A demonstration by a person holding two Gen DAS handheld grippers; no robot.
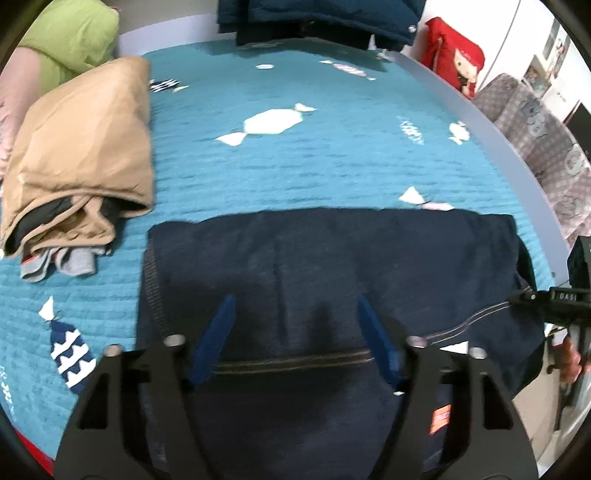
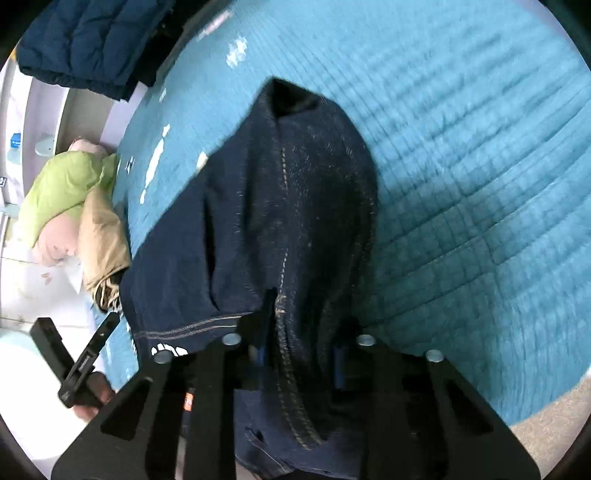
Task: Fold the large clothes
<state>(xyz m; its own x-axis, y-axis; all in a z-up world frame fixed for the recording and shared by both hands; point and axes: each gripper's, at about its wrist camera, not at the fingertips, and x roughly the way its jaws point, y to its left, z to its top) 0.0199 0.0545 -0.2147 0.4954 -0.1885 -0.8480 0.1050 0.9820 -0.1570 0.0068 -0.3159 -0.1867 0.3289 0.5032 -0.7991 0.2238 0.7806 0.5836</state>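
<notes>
Quilted teal bedspread (image 1: 314,162), stitched navy denim (image 1: 332,266)

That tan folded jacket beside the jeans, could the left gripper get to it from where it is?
Probably yes. The left gripper hangs open over the dark jeans with nothing between its fingers, and the tan jacket lies to its left on the blue bedspread, with only bare quilt between.

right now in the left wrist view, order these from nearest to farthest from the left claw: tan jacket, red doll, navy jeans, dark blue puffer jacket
1. navy jeans, directly under the left claw, spread across the near bed.
2. tan jacket, folded, to the left on the teal quilt.
3. red doll and dark blue puffer jacket, both beyond the far edge, doll right, jacket centre; too close to rank.
</notes>
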